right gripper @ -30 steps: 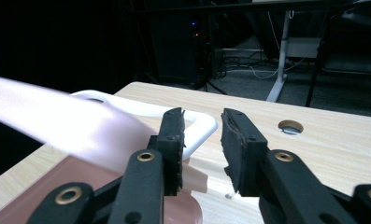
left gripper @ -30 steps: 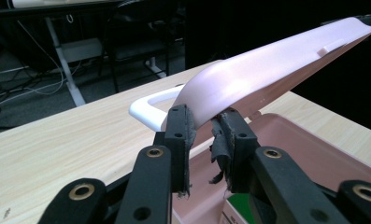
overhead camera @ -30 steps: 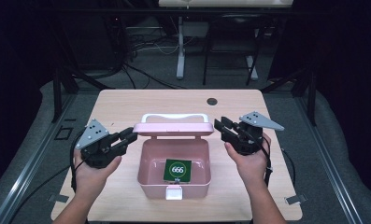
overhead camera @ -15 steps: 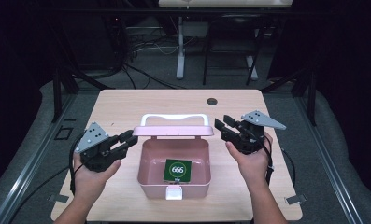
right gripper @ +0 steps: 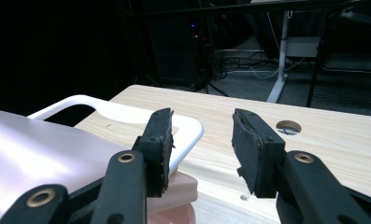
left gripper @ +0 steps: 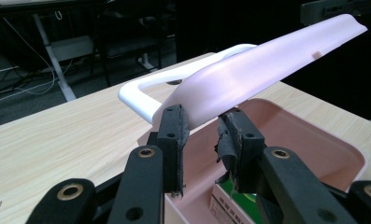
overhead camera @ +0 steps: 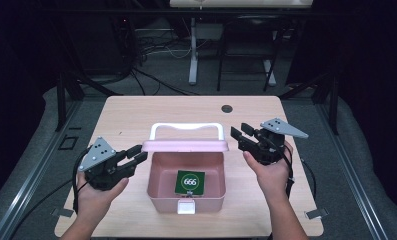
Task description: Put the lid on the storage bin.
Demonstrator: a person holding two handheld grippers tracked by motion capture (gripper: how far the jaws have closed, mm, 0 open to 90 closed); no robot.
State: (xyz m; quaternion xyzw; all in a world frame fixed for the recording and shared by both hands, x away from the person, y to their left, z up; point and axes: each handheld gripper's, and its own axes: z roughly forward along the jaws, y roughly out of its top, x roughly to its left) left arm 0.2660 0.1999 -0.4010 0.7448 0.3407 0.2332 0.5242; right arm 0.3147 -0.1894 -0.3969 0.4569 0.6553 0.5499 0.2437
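A: Start with the left gripper [overhead camera: 138, 154]. What is it doing?

B: Its jaws have just been opening. In the left gripper view [left gripper: 203, 135] the near-left corner of the pink lid [left gripper: 267, 60] sits in the gap between the pads, and I can't see either pad pressing on it.

A: And the right gripper [overhead camera: 240, 133]?

B: Its jaws have also been opening. The right gripper view [right gripper: 201, 140] shows a clear gap with only bare table [right gripper: 314, 135] behind it; nothing is held. From above, it sits just off the lid's right end.

A: Where is the box [overhead camera: 187, 181]?

B: In the middle of the table [overhead camera: 136, 112], between the two grippers. The lid [overhead camera: 185, 145] stands raised along the far edge, with the white handle [overhead camera: 186, 128] beyond it.

A: What does the high view give that the gripper views don't?

B: The whole inside of the box: a green card [overhead camera: 190, 182] marked 666 lies on the bottom, and a white latch [overhead camera: 186, 207] is on the near wall. The left gripper view catches only a corner of the card [left gripper: 237, 205]. The right gripper view shows the handle [right gripper: 127, 112] up close and a round hole [right gripper: 288, 126] in the tabletop.
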